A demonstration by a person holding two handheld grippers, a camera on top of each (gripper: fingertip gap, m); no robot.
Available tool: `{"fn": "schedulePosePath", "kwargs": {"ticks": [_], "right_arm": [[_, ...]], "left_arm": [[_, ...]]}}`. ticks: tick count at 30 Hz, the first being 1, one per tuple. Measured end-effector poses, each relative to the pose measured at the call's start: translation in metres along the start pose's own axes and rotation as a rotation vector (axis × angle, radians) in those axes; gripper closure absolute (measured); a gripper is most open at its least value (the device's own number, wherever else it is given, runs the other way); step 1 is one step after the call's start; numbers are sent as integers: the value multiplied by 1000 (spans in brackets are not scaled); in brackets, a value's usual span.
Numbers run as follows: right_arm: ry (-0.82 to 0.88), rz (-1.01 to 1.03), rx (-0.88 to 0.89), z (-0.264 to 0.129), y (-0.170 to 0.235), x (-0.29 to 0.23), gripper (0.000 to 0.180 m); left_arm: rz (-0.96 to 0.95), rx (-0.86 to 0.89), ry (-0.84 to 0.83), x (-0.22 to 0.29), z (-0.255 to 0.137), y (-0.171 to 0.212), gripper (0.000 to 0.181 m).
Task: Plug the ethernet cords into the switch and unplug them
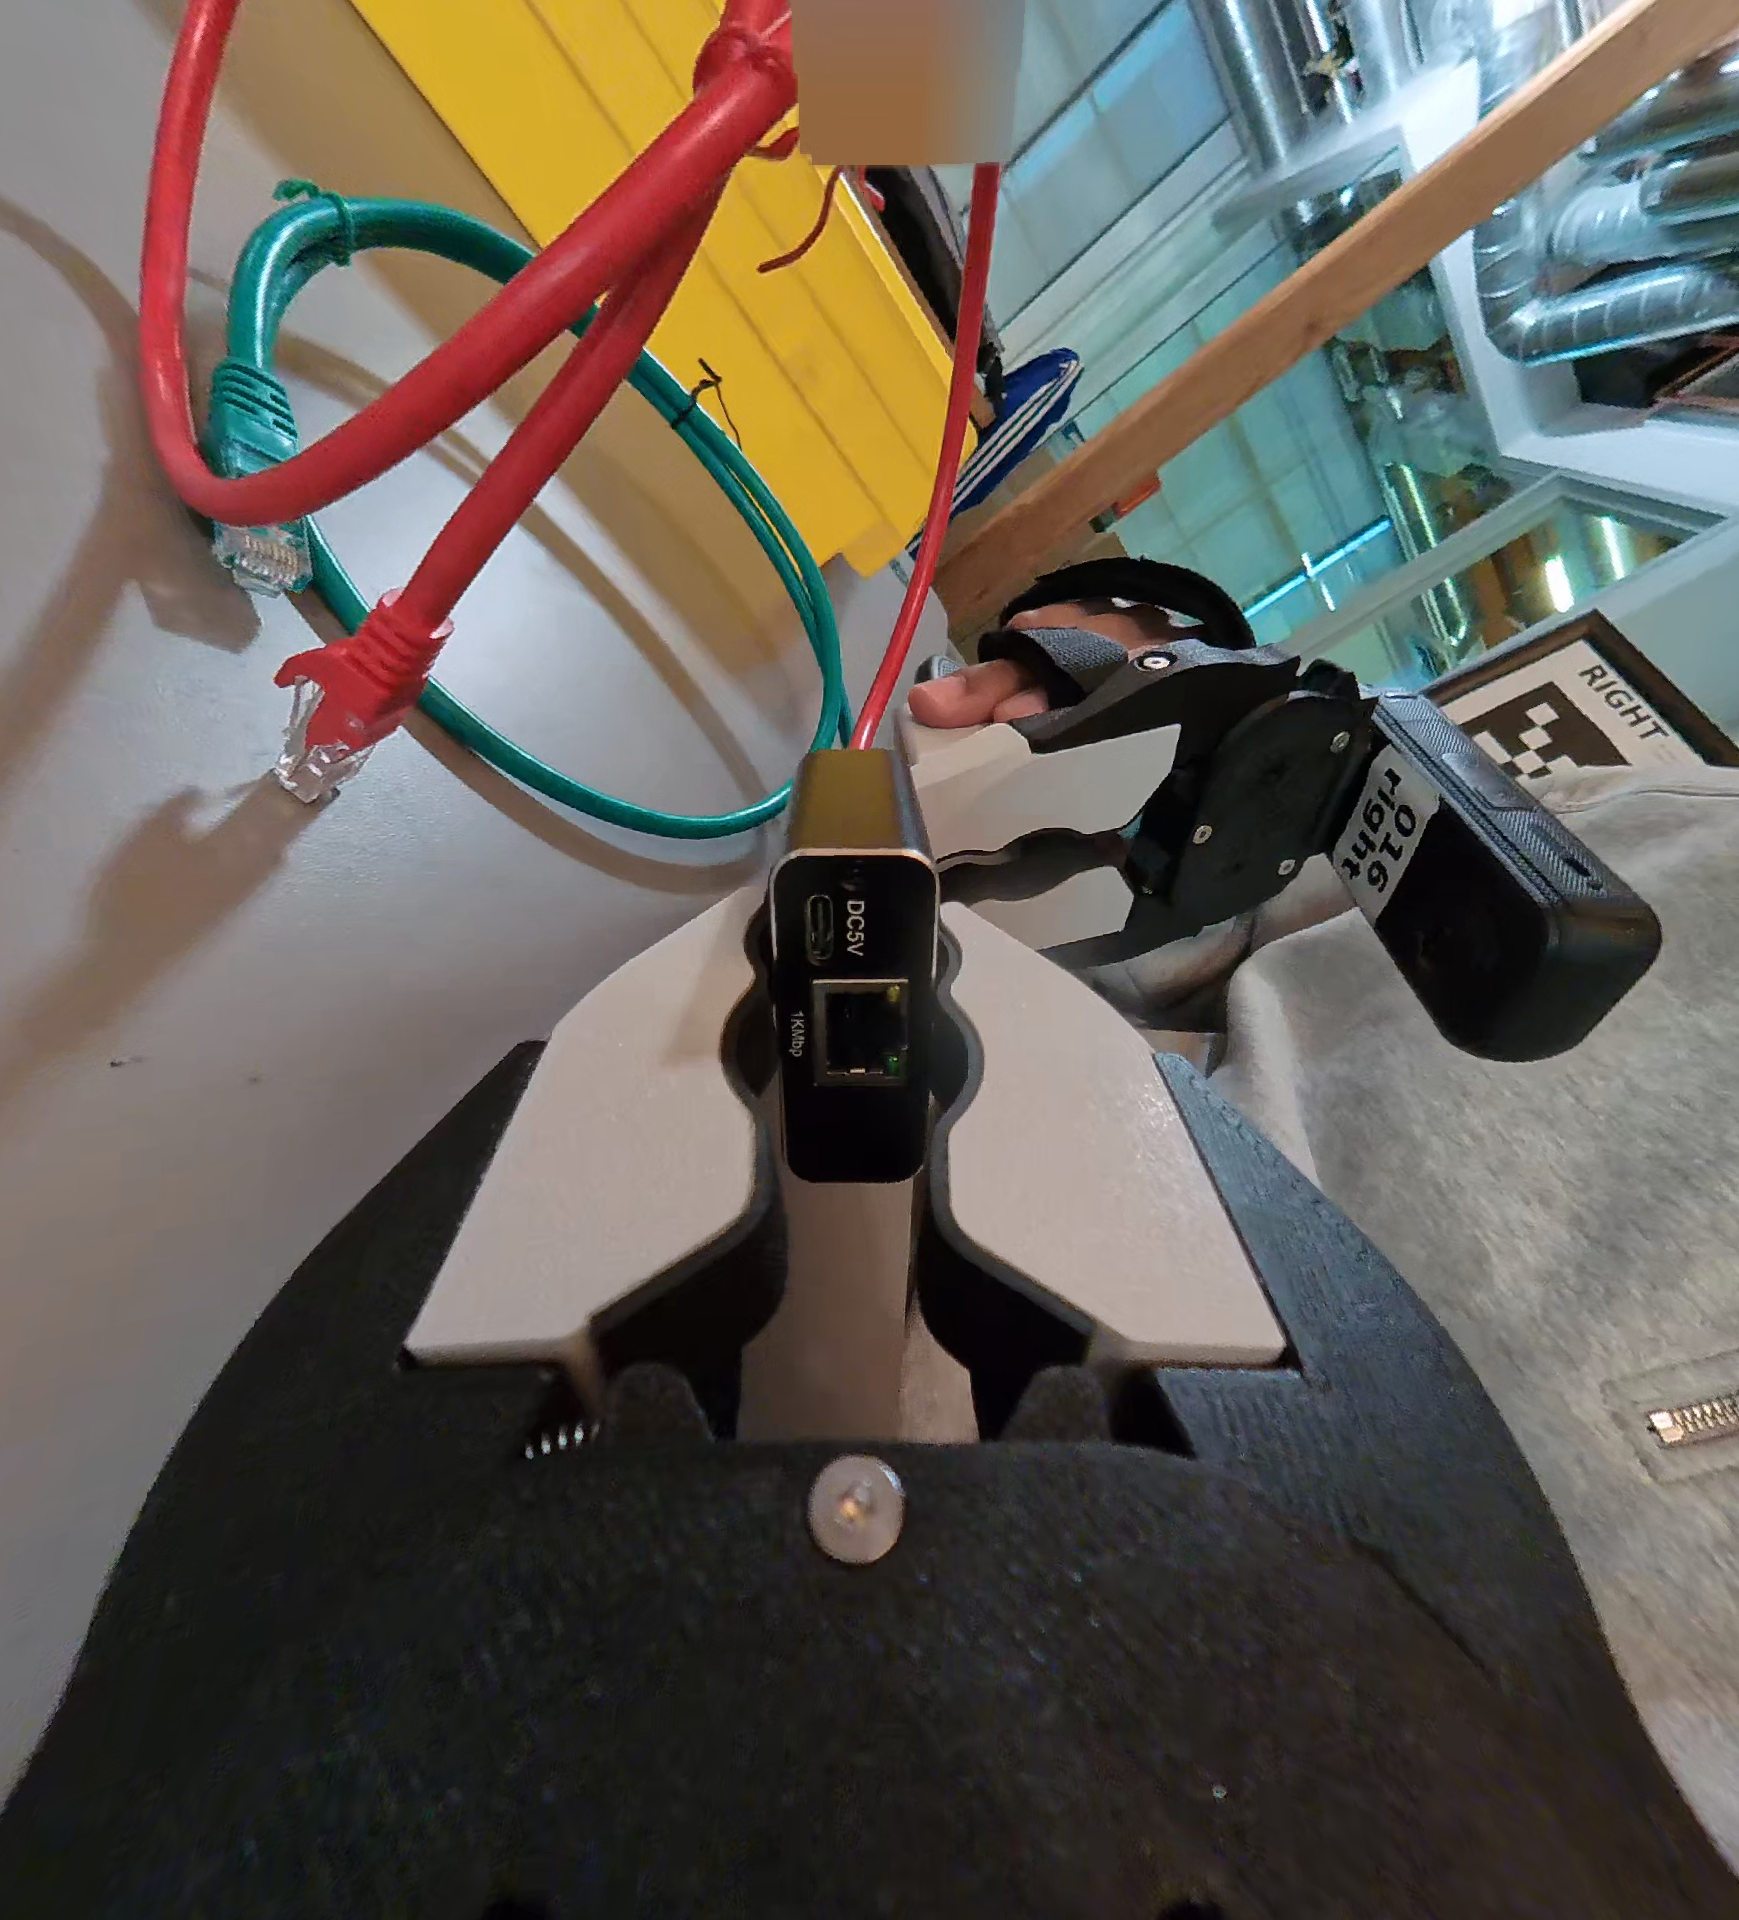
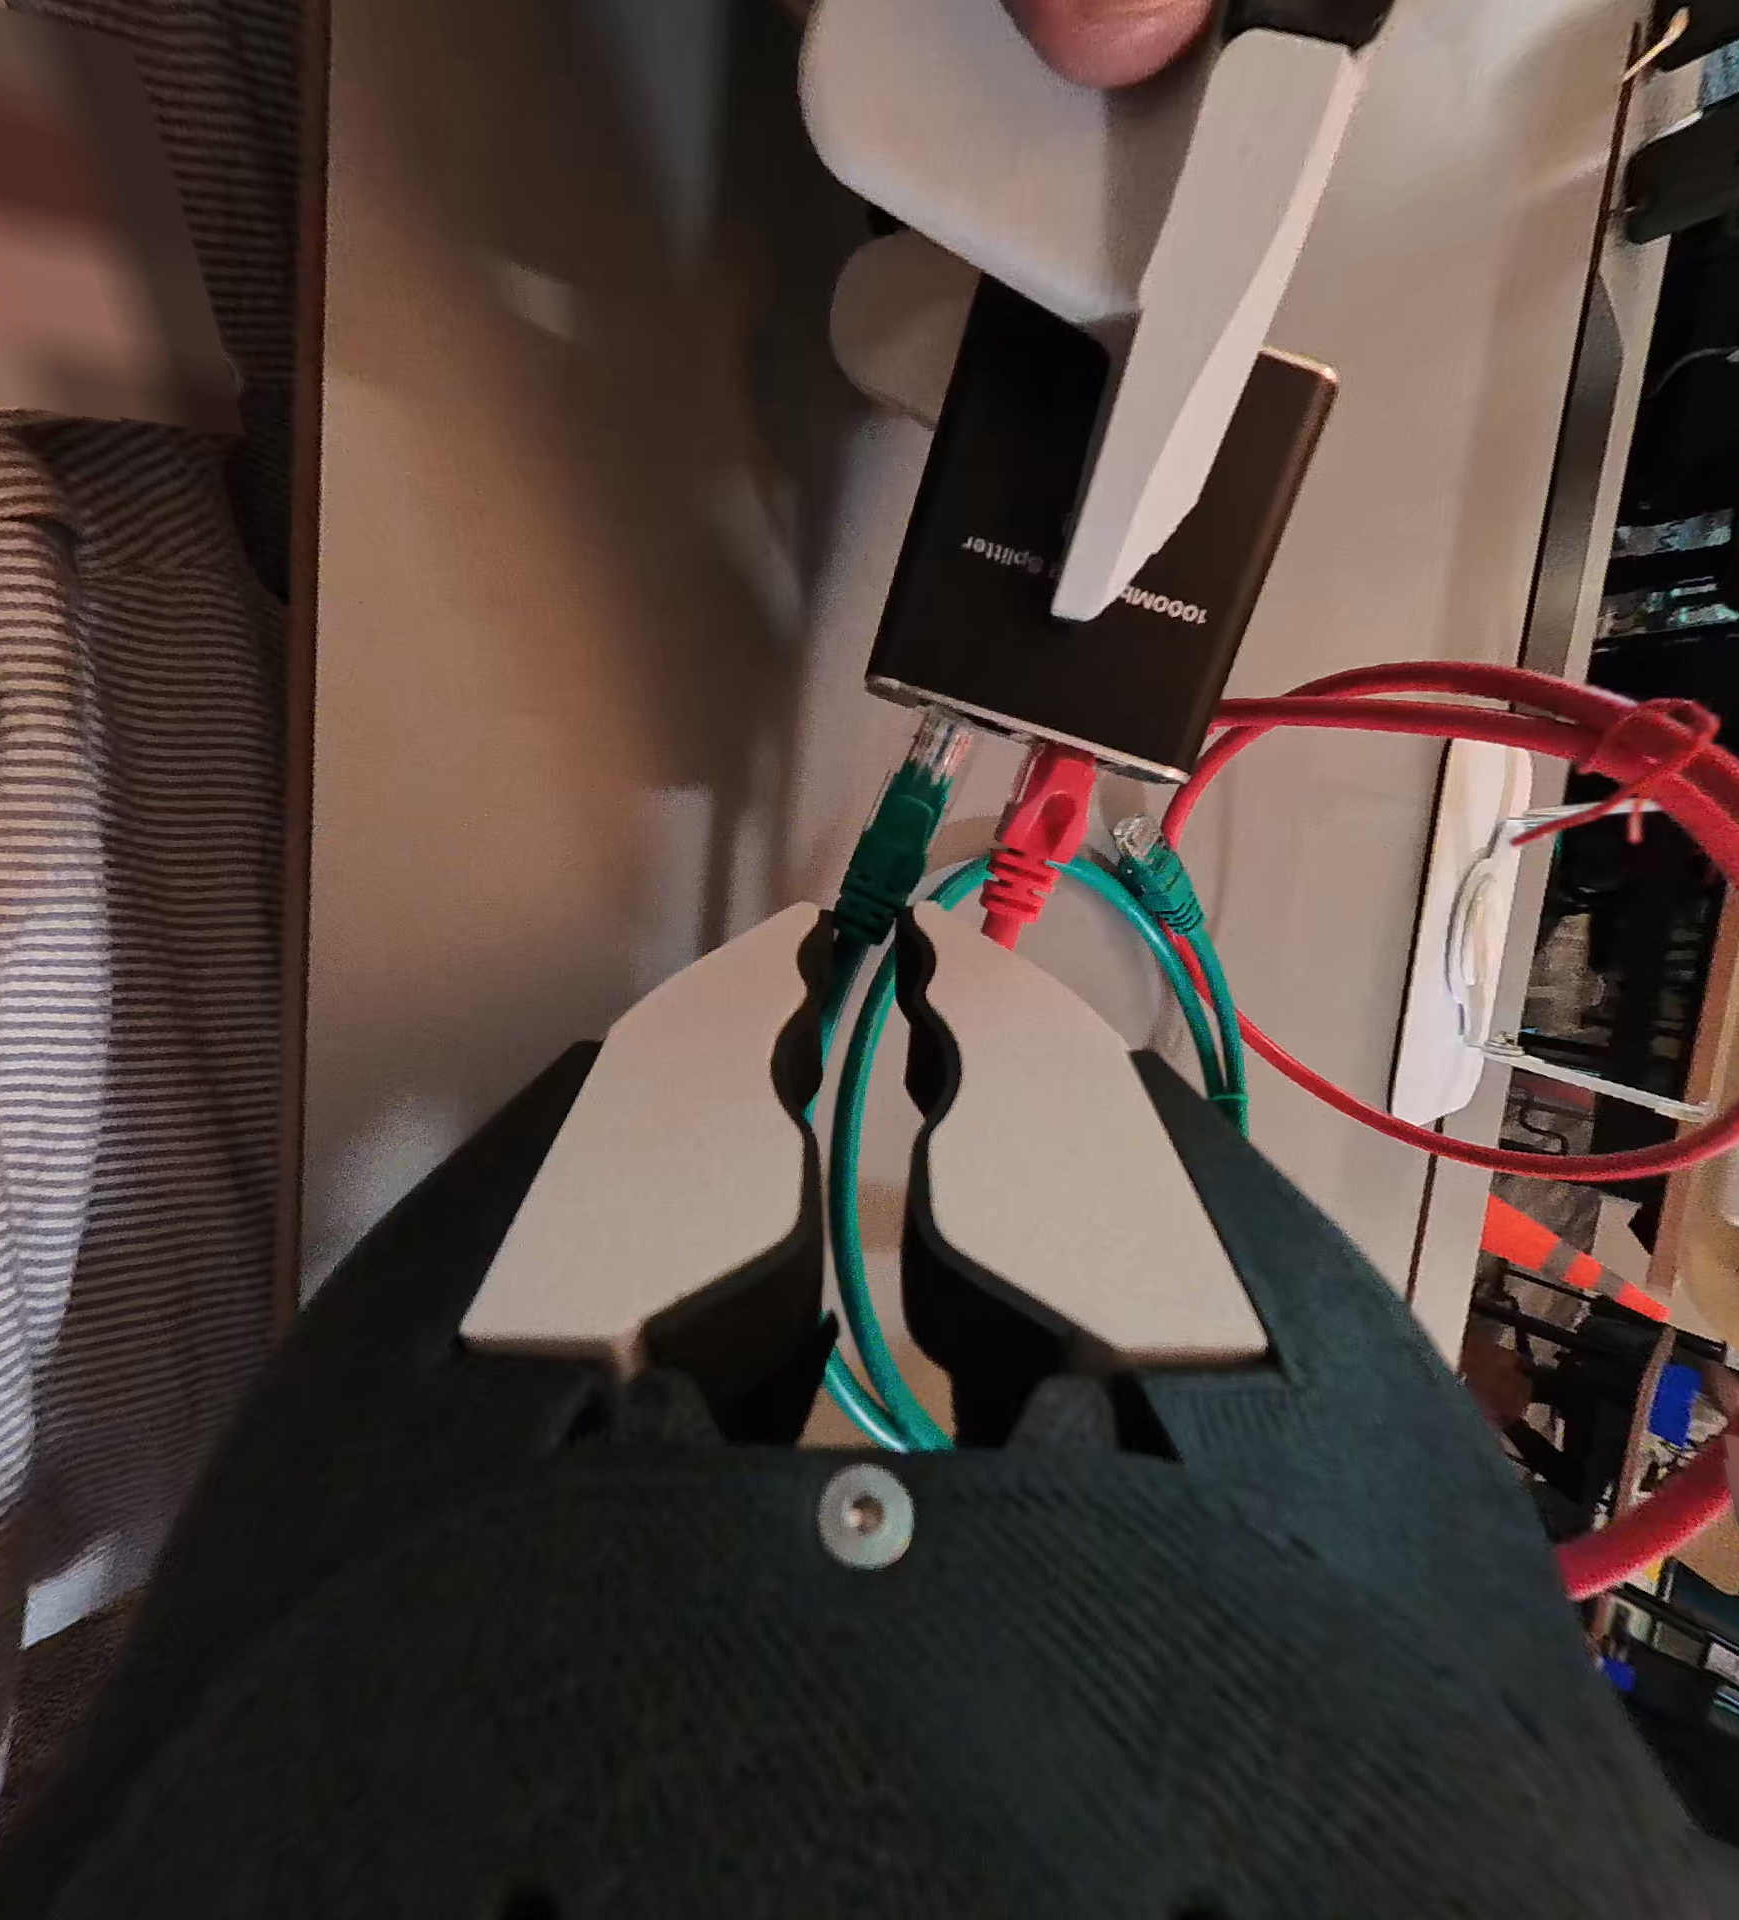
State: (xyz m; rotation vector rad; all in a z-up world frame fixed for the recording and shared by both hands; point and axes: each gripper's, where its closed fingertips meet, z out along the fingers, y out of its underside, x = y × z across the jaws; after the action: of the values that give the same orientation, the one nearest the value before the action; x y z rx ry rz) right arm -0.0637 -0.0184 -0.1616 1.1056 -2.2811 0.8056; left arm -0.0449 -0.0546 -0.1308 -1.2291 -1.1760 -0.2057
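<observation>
Left gripper [image 1: 849, 1023] clamped on black switch [image 1: 852, 997], lifted off the table [image 1: 65, 935], long axis along the fingers, single-port end toward the camera. Right gripper [image 2: 863, 935] pinching green cord [image 2: 880, 862], plug at a port. Red cord [image 2: 1036, 821] plugged alongside. White lettering on the switch.

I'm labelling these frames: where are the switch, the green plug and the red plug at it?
switch [image 2: 1010, 499]: right wrist view, dark top face.
green plug [image 2: 891, 847]: right wrist view, its boot.
red plug [image 2: 1041, 831]: right wrist view, its boot.
</observation>
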Motion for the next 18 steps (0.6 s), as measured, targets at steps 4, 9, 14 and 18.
{"fn": "schedulePosePath", "kwargs": {"ticks": [4, 9, 14, 18], "right_arm": [[-6, 7, -30, -2, 1, -1, 168], [21, -16, -125, -3, 6, -1, 169], [73, -90, -226, -1, 12, -1, 169], [105, -91, -241, 0, 12, 2, 169]], "left_arm": [[30, -16, -11, 1, 2, 2, 156], [110, -43, -73, 0, 5, 4, 156], [174, -65, -145, -3, 9, 5, 156], [151, -40, -132, -3, 7, 2, 156]]}}
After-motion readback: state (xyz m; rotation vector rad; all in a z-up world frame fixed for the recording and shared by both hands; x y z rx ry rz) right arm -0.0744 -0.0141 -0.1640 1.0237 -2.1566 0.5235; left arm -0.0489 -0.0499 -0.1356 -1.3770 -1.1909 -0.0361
